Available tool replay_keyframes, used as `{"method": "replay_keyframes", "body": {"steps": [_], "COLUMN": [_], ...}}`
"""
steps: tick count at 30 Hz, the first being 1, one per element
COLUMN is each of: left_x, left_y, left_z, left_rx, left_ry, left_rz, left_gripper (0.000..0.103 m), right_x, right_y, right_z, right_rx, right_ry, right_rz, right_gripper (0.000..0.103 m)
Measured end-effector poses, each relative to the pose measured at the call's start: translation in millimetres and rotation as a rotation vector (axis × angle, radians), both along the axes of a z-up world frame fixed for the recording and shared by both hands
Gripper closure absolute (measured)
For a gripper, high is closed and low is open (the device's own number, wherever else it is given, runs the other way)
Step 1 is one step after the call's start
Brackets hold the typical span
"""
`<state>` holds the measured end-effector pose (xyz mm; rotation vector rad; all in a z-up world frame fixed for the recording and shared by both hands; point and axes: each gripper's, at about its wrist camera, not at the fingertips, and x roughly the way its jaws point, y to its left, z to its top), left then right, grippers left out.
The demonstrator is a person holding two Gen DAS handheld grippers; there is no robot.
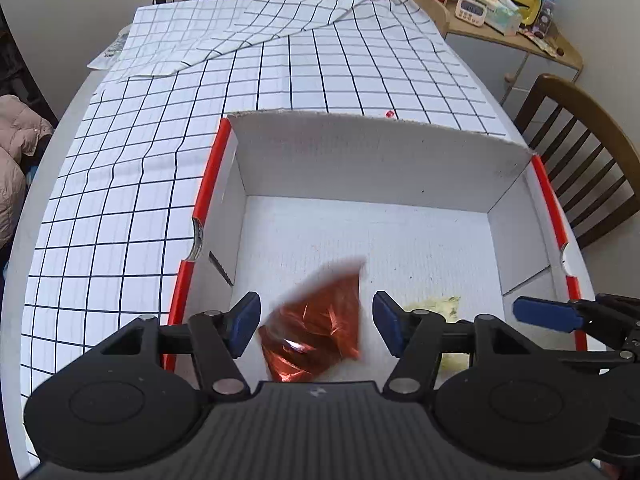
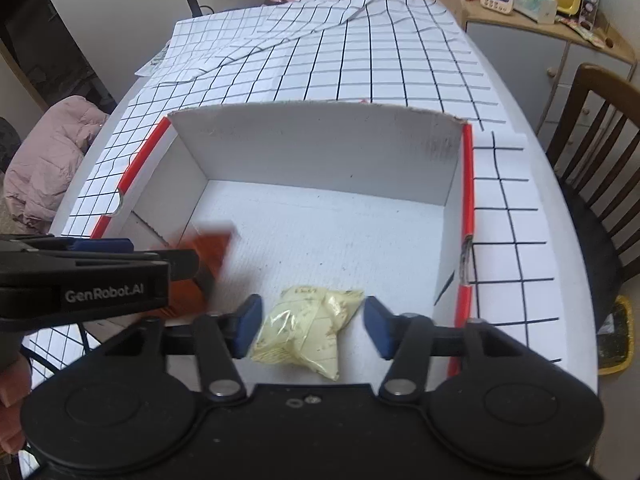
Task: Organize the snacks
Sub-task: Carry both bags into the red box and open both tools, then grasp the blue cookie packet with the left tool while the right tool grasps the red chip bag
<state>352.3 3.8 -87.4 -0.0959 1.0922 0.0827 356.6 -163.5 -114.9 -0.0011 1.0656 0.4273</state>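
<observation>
1. My left gripper (image 1: 316,322) hangs over the white box (image 1: 372,156); its fingers (image 1: 244,322) are spread, touching nothing.
2. The red snack packet (image 1: 316,336) sits blurred between those fingers, apart from both pads, low inside the box.
3. My right gripper (image 2: 312,328) has its fingers (image 2: 378,328) spread too.
4. The pale yellow snack packet (image 2: 308,332) lies on the box floor between them, its left edge just beside the left pad.
5. The box stands on the surface under a checked cloth (image 1: 120,184).
</observation>
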Motion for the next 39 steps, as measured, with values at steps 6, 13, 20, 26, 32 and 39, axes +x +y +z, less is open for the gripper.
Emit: {"method": "replay_keyframes", "body": {"steps": [6, 13, 20, 26, 32, 39], "left_x": [-9, -27, -52, -78, -107, -141], "left_y": [2, 3, 7, 12, 17, 24], "left_z": [12, 30, 53, 71, 82, 83], "left_rx": [-0.004, -0.006, -0.022, -0.031, -0.037, -0.039], "left_ry": [-0.035, -0.080, -0.130, -0.171, -0.202, -0.206], "left_rz": [0.007, 0.010, 0.011, 0.009, 0.002, -0.013], "left_gripper": [0.040, 0.039, 0.032, 0.026, 0.020, 0.014], "right_x": [-8, -21, -45, -69, -94, -120], "right_y": [-3, -7, -11, -15, -19, -20], "right_z": [12, 29, 53, 70, 82, 81], "right_rx": [-0.002, 0.006, 0.018, 0.026, 0.040, 0.049], "right_ry": [-0.055, -0.091, -0.137, -0.166, -0.190, -0.184], "right_rz": [-0.002, -0.012, -0.006, -0.002, 0.011, 0.020], "right_gripper": [0.022, 0.015, 0.009, 0.007, 0.004, 0.004]}}
